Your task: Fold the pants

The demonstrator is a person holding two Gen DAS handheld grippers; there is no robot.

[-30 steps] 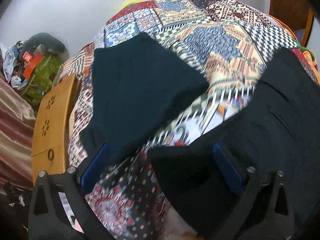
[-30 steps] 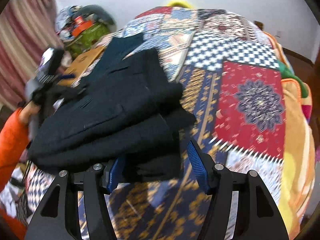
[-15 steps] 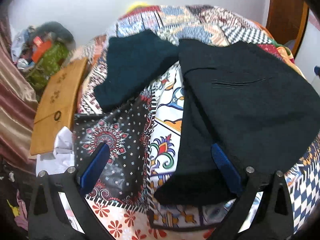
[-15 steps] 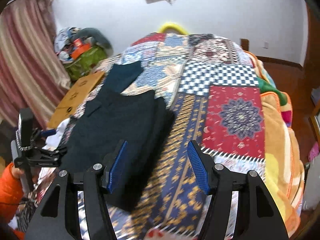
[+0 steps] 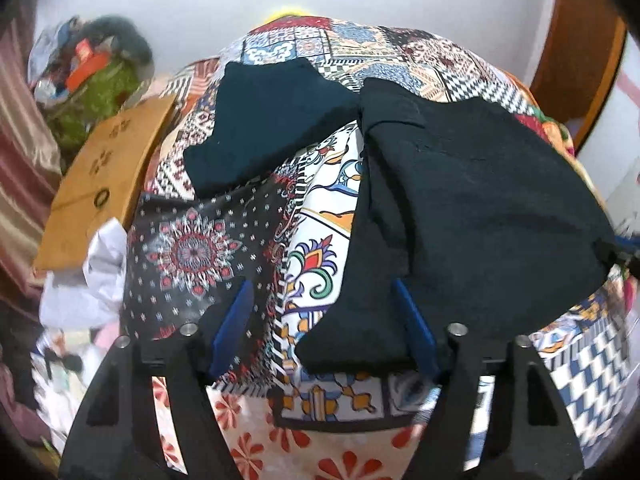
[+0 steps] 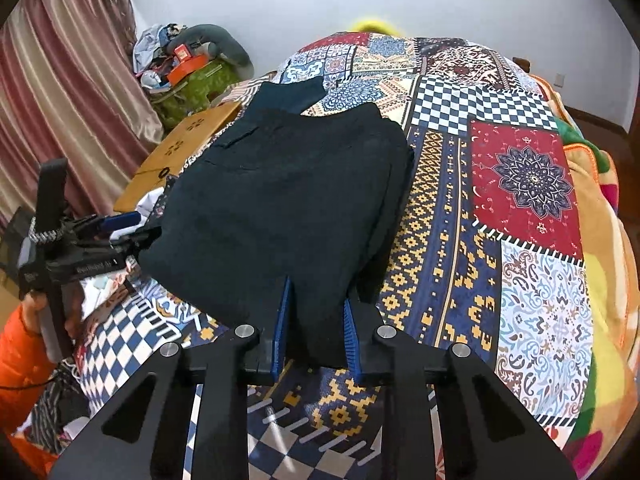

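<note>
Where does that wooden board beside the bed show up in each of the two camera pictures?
Left wrist view: the wooden board lies at the left, beside the bed's edge.
Right wrist view: the board is at upper left, below the curtain.
Shared landmark: the folded black pants on the patchwork bedspread.

— Where are the pants (image 6: pixel 280 196)?
— On the bed. They are black and folded into a thick, flat pile.
— Is anything holding them?
— Yes, the near edge sits between two blue pads.
</note>
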